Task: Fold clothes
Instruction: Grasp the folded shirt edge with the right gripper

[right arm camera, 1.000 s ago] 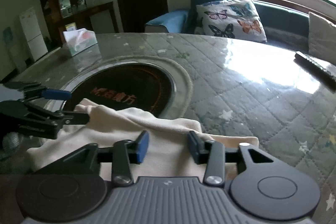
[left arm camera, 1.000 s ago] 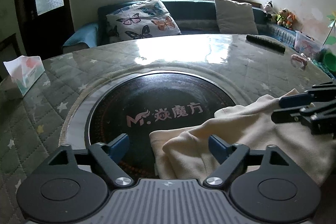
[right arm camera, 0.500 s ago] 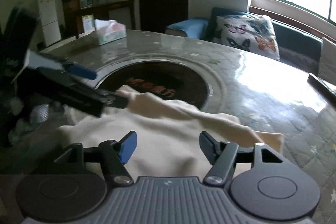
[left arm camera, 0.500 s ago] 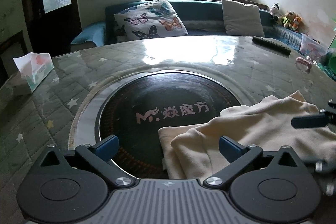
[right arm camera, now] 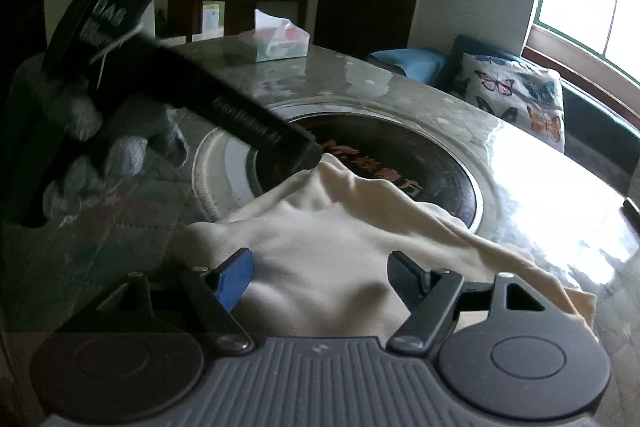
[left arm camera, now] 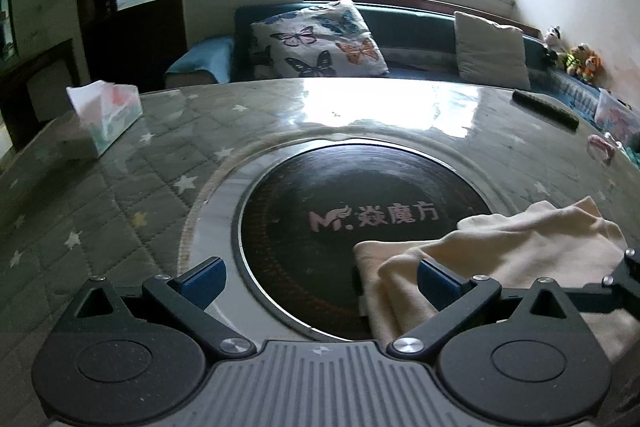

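Your left gripper [left arm camera: 318, 277] stands at its widest, its two blue-padded fingers [left arm camera: 202, 277] spread far apart with nothing between them; the left pad hangs over the table's pale ring and the right pad sits at the edge of the cloth without pinching it. Your right gripper [right arm camera: 322, 277] is opening, its jaws well apart above the cloth, and neither pad presses on the fabric.

The one garment, a cream-coloured soft knit [right arm camera: 340, 227], lies rumpled on the near side of the table, partly folded over itself with rounded ridges and a loose corner trailing to the right. Its far edge overlaps the black disc. In the left wrist view the same garment [left arm camera: 520, 247] fills the lower right, and two layers show at its left edge.

The round table [left arm camera: 120, 195] wears a grey-green quilted cover with a diamond stitch and small stars, under a glossy surface that reflects the window. At its centre is one round black glass hotplate [left arm camera: 320, 195] with pink lettering, ringed in pale metal.

One tissue box [left arm camera: 106, 115] stands at the far left. One dark, slim remote [left arm camera: 546, 109] lies at the far right. Behind, on a teal sofa, are two cushions: one butterfly-print [left arm camera: 320, 41], one plain beige [left arm camera: 492, 51].
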The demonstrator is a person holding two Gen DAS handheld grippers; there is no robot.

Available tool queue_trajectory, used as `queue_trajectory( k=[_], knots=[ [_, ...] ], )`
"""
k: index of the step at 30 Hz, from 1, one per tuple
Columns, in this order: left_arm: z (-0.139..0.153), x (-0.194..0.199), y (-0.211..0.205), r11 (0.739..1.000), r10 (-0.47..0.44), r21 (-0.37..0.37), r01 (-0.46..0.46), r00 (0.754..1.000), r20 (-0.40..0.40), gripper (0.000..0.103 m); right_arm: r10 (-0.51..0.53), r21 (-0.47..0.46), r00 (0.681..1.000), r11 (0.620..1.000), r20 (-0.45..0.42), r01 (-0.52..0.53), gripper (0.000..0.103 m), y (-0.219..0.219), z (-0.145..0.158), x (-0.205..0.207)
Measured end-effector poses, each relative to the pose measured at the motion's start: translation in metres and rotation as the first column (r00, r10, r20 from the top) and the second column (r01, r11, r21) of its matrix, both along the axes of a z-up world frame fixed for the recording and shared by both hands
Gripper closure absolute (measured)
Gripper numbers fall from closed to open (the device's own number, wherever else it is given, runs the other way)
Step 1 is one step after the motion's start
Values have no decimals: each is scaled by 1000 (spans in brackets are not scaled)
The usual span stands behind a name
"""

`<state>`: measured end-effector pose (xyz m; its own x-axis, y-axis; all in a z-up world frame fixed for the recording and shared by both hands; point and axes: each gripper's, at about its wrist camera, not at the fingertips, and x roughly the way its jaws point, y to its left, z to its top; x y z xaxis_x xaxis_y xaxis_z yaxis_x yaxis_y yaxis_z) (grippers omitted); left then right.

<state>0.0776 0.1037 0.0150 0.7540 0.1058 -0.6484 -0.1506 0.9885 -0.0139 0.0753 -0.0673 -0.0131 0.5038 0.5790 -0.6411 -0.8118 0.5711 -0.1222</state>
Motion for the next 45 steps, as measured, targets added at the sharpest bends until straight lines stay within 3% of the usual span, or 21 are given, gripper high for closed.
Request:
queue_trajectory(
  k=[12,18,27,31,34,42,45],
  knots=[
    [1,-7,5,999,26,-30,-26,1000,-5,0,90,-5,996,996,12,-90,30,16,1,-22],
    [-1,-10,10,996,49,-77,-51,999,-20,0,195,-25,980,981,41,-194,33,18,10,-44],
    [-1,-17,13,975,43,-215,-53,998,-48,0,238,-101,968,968,85,-230,66,36,-3,-58],
    [0,-20,13,963,36,-264,-49,998,-55,1,216,-100,972,973,89,-207,89,36,-4,-56],
    [-1,-20,13,945,40,-321,-63,996,-78,1,186,-38,981,982,45,-185,97,27,5,-46],
    [-4,-18,13,868,43,-486,-107,989,-142,13,123,111,992,987,-18,-120,99,-1,35,-31],
    [-7,-15,9,826,24,-553,-110,987,-160,20,110,150,993,983,-34,-104,99,-12,44,-27]
  ],
)
